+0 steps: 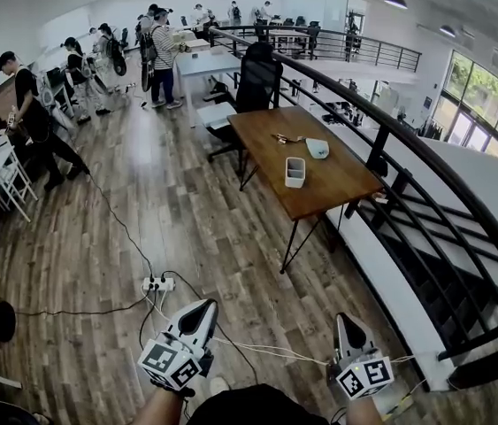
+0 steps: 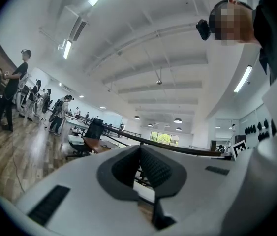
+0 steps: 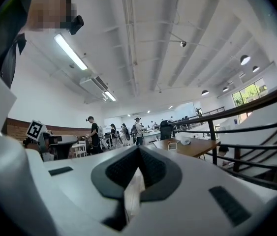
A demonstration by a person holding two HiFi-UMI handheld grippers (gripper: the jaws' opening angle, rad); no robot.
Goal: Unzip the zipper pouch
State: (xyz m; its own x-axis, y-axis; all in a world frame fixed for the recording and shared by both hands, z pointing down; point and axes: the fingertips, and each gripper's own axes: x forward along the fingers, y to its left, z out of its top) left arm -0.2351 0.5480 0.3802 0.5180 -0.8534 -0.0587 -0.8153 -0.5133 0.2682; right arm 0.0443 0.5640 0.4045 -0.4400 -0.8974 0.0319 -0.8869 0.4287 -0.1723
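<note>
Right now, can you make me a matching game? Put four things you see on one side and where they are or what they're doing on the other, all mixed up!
Things:
1. white container
2. power strip
3. black chair
4. left gripper

Places or states:
A. jaws shut, nothing between them
B. on the brown table
C. on the wooden floor
D. at the table's far end

Pairs: 1-B, 2-C, 3-D, 4-A.
</note>
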